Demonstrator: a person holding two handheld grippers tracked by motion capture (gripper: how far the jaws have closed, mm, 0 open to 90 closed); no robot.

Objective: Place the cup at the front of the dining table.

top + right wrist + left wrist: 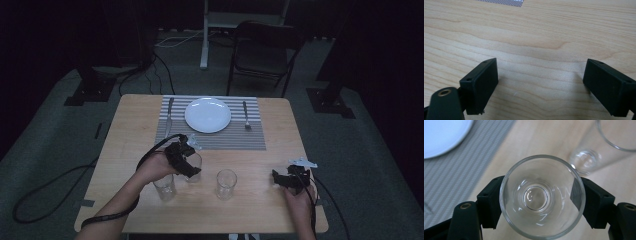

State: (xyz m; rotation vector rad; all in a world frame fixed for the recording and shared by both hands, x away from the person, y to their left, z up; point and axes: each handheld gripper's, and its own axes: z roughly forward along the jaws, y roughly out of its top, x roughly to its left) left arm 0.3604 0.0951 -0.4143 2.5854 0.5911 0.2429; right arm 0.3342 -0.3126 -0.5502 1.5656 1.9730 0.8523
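Seen from above: a wooden table (125,145) in a dim room, with a striped grey placemat (225,140) laid against its far edge. At the placemat's centre, a white plate (208,115); along the placemat's left edge, a knife (169,116); toward its right edge, a fork (246,116).

Just off the placemat's near edge, left of the table's middle, the left gripper (192,167), held in the person's left hand (155,167) and closed around a clear drinking glass (194,167). In the left gripper view, looking straight down into that glass (541,196), one black jaw pressed against each side of its wall, bare wood beneath it. Cannot be told whether the glass base rests on the wood or hangs just above it.

Two more clear glasses standing upright toward the table's near edge: one (164,187) close beside the left hand, another (226,184) near the middle, apart from the held glass. In the left gripper view, a neighbouring glass (586,161) just past the held one, with the plate's rim (444,135) and the placemat (461,170) at upper left.

Near the table's near right corner, the right gripper (287,179) in the right hand (300,200), low over bare wood. In the right gripper view (541,82), jaws spread wide with nothing but wood grain between them and a sliver of placemat (504,2) at the top edge.
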